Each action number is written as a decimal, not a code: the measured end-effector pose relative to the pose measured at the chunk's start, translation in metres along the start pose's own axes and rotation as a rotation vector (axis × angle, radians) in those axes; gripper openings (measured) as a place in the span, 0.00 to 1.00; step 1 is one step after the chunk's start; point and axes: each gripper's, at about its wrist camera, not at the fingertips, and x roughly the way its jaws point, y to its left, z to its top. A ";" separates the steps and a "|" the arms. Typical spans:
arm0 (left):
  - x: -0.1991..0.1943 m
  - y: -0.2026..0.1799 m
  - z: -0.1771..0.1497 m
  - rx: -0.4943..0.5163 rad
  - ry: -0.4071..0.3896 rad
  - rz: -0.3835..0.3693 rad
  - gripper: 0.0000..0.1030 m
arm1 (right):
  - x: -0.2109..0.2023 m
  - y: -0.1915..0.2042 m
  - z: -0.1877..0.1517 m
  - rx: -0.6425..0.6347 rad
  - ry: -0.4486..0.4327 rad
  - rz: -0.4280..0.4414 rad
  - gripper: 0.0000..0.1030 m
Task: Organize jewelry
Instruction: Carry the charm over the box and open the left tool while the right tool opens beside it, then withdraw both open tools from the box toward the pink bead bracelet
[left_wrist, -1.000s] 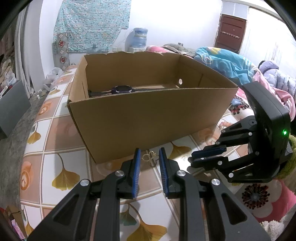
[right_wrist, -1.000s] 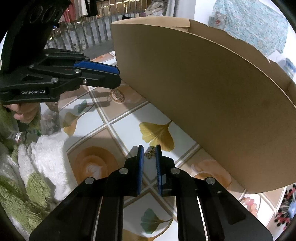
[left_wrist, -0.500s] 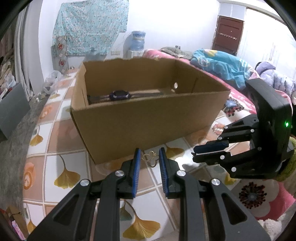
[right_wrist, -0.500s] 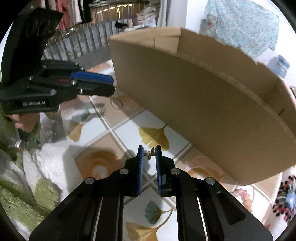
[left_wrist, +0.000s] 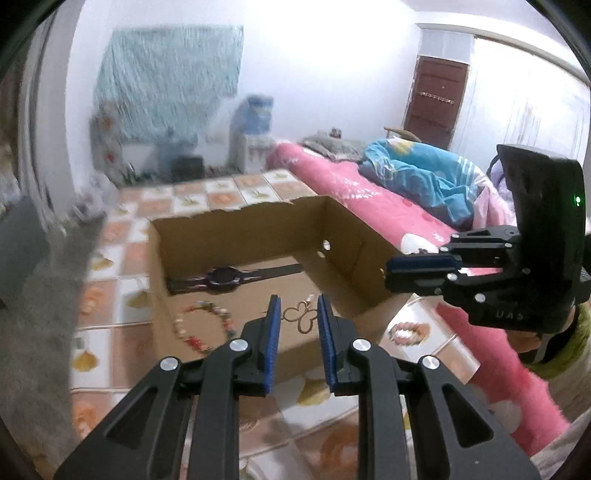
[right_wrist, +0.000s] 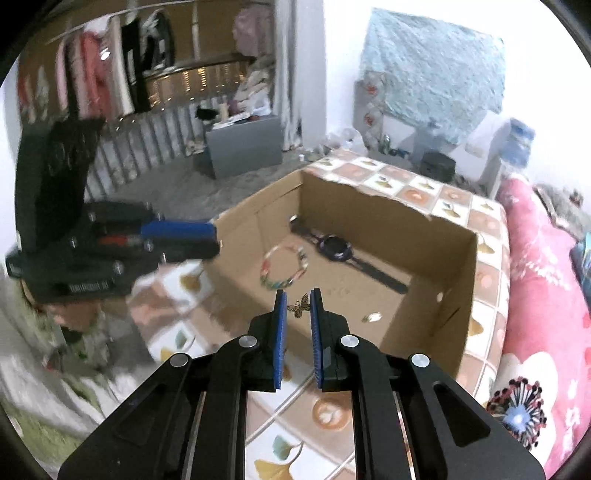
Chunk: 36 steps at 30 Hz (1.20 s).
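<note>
1. The small gold butterfly charm (right_wrist: 300, 309) is pinched between the blue pads of the right gripper (right_wrist: 297, 307), jaws narrow, wings spanning the gap.
2. The looped gold wire clover piece (left_wrist: 300, 320) sits the same way in the left gripper (left_wrist: 295, 317), jaws a bit wider but closed on it.
3. Both pieces hang over the near wall of the open brown cardboard box (right_wrist: 424, 225); its floor lies toward 12 o'clock from each gripper, long axis running left to right in the left wrist view.
4. Already inside: a pastel beaded bracelet (right_wrist: 282, 267) at 11 o'clock, a dark wristwatch (right_wrist: 338, 247) behind it, and a tiny pale trinket (right_wrist: 371, 317) at 3 o'clock of the butterfly.
5. I'd guess the right gripper is slightly nearer a drop.
6. Everything rests on a ginkgo-leaf tiled cloth (right_wrist: 325, 410).
</note>
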 end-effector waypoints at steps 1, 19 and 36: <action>0.015 0.007 0.008 -0.021 0.045 -0.016 0.19 | 0.010 -0.008 0.007 0.035 0.032 0.021 0.10; 0.171 0.071 0.060 -0.201 0.506 -0.002 0.29 | 0.116 -0.071 0.025 0.296 0.412 0.082 0.30; 0.077 0.028 0.075 -0.078 0.281 0.051 0.71 | -0.065 -0.076 0.003 0.422 0.037 -0.062 0.53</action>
